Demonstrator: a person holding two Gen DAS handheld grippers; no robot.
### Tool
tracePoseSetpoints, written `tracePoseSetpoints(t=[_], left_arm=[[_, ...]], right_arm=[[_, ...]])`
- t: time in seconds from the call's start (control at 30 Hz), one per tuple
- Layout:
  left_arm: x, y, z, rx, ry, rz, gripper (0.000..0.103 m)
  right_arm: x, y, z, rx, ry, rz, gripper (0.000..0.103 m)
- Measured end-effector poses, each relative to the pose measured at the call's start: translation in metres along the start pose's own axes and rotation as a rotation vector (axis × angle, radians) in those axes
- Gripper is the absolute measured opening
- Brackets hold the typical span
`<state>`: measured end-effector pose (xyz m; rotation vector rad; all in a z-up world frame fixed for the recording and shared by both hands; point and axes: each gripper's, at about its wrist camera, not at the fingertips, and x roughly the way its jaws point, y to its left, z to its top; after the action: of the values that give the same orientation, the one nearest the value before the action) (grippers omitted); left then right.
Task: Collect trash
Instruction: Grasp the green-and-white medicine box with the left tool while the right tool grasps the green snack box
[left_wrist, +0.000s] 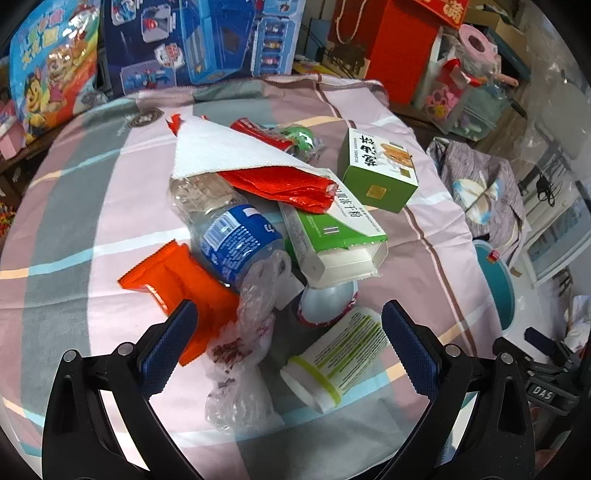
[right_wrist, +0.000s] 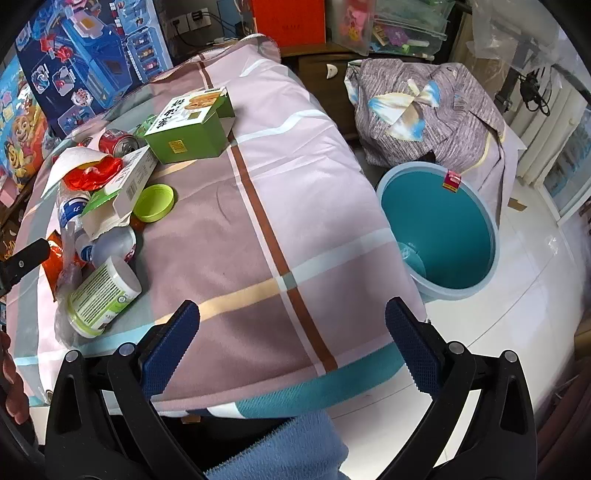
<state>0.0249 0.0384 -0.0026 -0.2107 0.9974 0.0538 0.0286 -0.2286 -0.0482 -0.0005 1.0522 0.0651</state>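
A heap of trash lies on the checked tablecloth (left_wrist: 66, 236): a crushed clear bottle with a blue label (left_wrist: 236, 243), an orange wrapper (left_wrist: 177, 280), crumpled clear plastic (left_wrist: 240, 354), a white tub with a lime band (left_wrist: 336, 362), an open green-white carton (left_wrist: 336, 236), a green box (left_wrist: 380, 170), red foil (left_wrist: 288, 184) and a white paper towel (left_wrist: 221, 151). My left gripper (left_wrist: 290, 347) hangs open just above the plastic and tub. My right gripper (right_wrist: 291, 347) is open over bare cloth near the table's front edge. A teal bin (right_wrist: 439, 229) stands on the floor to the right, with one item at its bottom.
A lime lid (right_wrist: 155, 203) and a red can (right_wrist: 118, 142) lie among the trash. Toy boxes (left_wrist: 199, 40) and a red box (left_wrist: 402, 48) stand behind the table. A bundle of purple cloth (right_wrist: 428, 110) sits beyond the bin. A blue sleeve (right_wrist: 288, 450) shows below.
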Motion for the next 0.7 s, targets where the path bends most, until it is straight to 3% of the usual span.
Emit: tracePoseSetpoints(t=[0.1,0.33,0.7], left_arm=[[0.008,-0.008,0.012,0.018,0.024,-0.033,0.099],[0.041,-0.036,0.047,0.075,0.100,-0.033,0.099],[0.107,-0.050,0.077,0.048,0.244,0.041,0.099]], right_arm=[[0.004,-0.001,0.005,0.010,-0.004,0.004,0.097],[0.019,-0.016,0.025,0.040,0.014,-0.016,0.097],[0.050,-0.022,0.064,0.042,0.047,0.016,0.097]])
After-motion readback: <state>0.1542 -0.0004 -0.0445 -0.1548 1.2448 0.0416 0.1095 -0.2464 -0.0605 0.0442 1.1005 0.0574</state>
